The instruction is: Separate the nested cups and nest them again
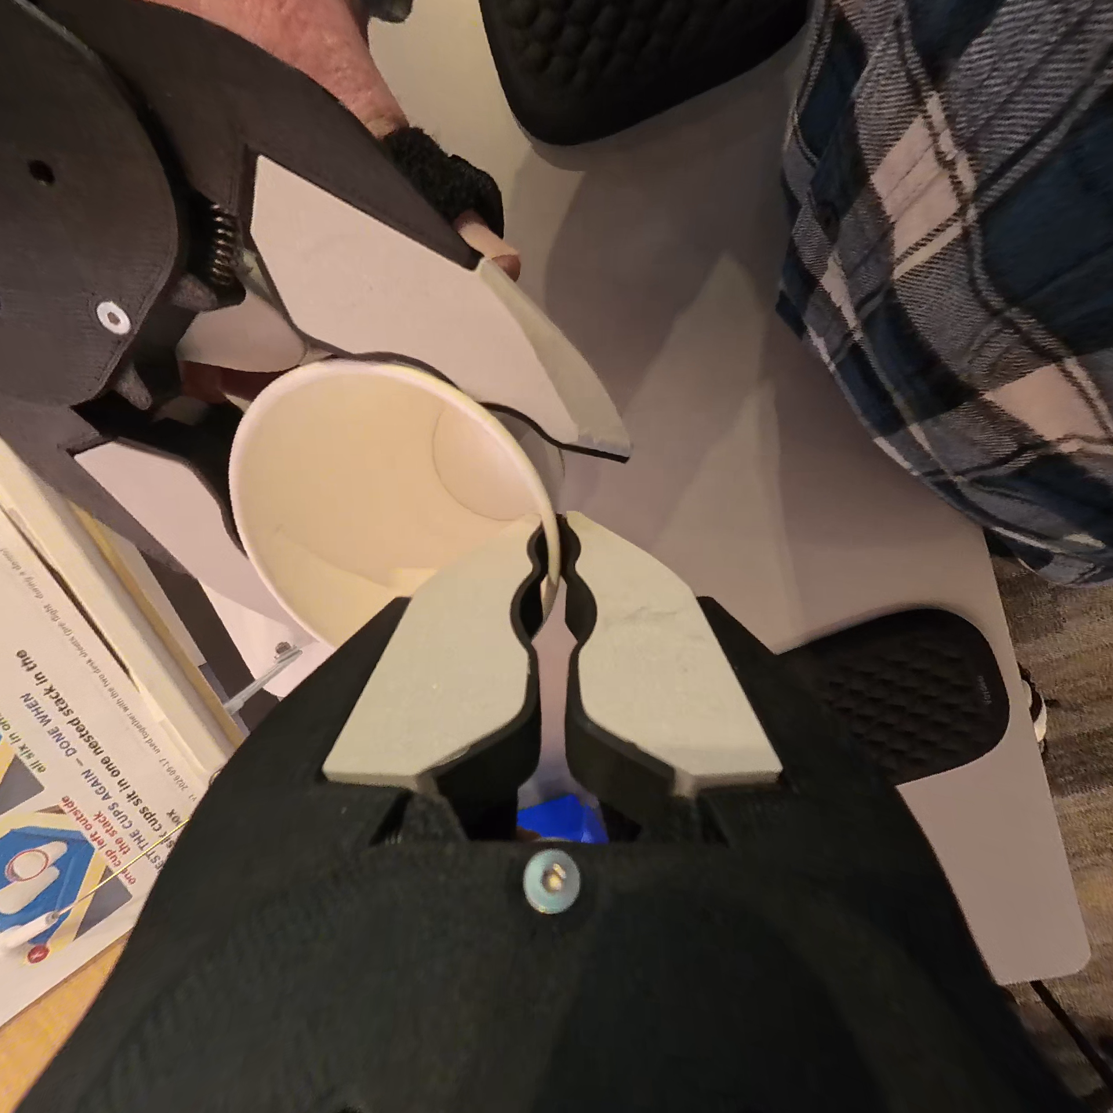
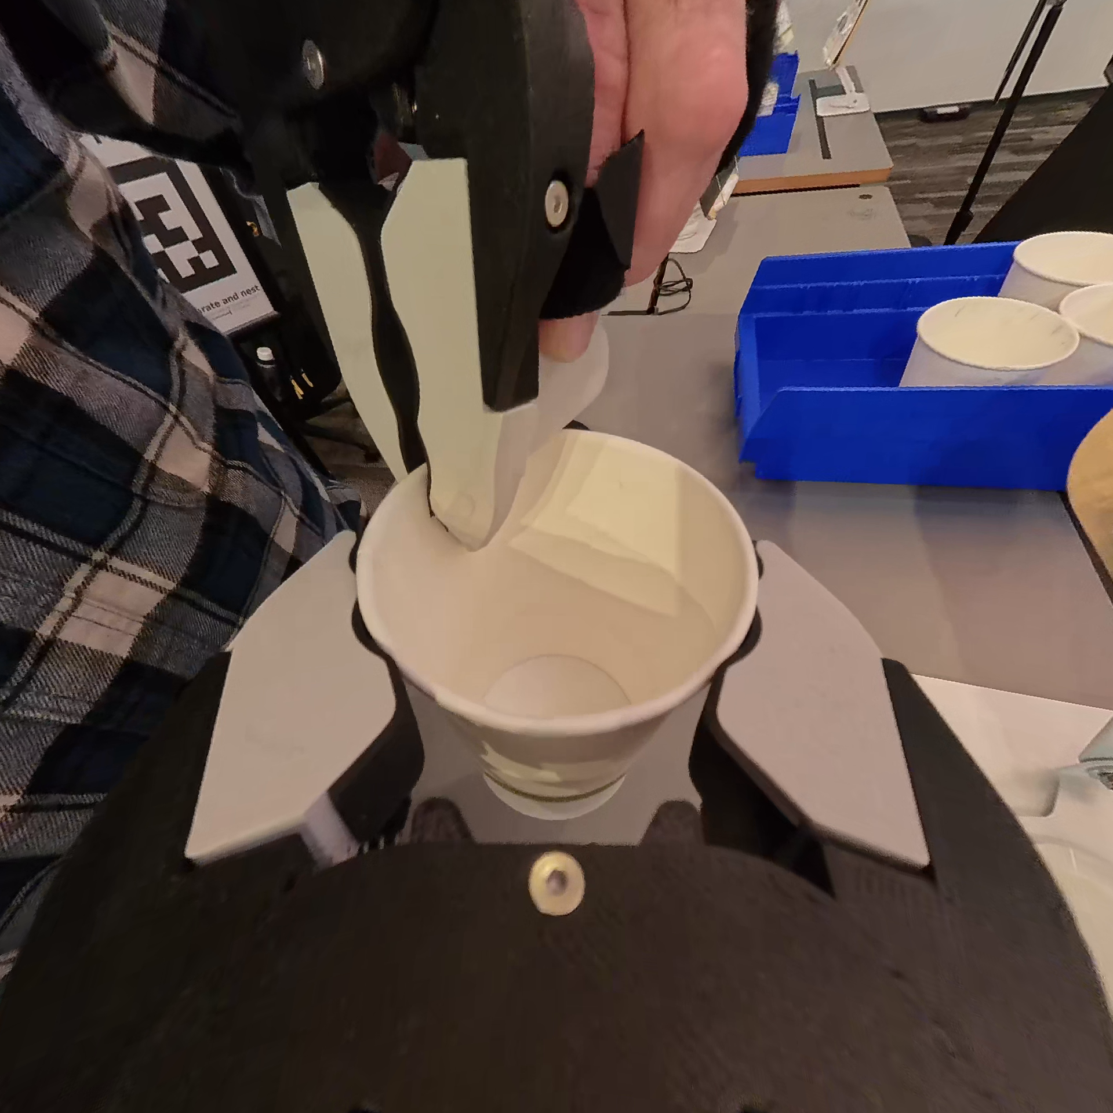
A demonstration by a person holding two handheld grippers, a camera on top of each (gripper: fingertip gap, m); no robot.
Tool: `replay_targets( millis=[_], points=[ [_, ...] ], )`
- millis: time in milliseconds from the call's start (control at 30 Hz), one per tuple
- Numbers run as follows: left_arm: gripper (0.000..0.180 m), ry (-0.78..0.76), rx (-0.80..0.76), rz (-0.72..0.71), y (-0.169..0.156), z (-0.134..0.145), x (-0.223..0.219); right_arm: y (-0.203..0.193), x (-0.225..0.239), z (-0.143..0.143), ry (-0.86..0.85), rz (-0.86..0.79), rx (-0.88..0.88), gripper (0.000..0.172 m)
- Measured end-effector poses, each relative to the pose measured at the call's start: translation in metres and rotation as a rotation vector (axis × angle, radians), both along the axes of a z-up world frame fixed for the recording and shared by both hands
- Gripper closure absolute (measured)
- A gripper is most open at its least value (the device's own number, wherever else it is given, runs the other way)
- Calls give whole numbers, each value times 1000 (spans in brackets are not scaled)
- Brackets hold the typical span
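Right jaws: the right gripper [image 2: 554, 608] had its jaws spread wide around the white paper cup [image 2: 554, 632], a pad pressing on each side of the wall just under the rim. Judged purpose: to keep the outer cup steady.
Left jaws: the left gripper [image 1: 553, 560] was clamped on the cup rim [image 1: 551, 560], one finger inside the mouth, one outside. This looked like a pinch for pulling an inner cup free of the one held by the right jaws.
Nesting: a second bottom edge showed below the cup in the right wrist view, so probably at least two cups were nested there.
Cup contents: nothing; bare bottom visible.
Blue bin [image 2: 903, 433]: on the bench beyond the right jaws, to their right, holding three white cups [image 2: 994, 349] upside down.
Paper sheet [image 1: 72, 801]: flat, left of the left jaws.
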State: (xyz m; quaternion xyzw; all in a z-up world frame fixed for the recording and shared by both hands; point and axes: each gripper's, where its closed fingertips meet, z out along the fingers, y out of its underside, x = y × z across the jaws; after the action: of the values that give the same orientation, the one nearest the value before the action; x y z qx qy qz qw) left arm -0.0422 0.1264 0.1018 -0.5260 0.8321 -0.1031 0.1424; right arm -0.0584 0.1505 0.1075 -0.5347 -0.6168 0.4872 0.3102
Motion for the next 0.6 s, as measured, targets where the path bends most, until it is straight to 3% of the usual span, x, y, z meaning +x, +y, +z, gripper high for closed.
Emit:
replay_targets(
  millis=[600],
  points=[
    [180, -46, -13, -12, -2, 10, 8, -4, 11, 10, 62, 10, -18, 64]
  ],
)
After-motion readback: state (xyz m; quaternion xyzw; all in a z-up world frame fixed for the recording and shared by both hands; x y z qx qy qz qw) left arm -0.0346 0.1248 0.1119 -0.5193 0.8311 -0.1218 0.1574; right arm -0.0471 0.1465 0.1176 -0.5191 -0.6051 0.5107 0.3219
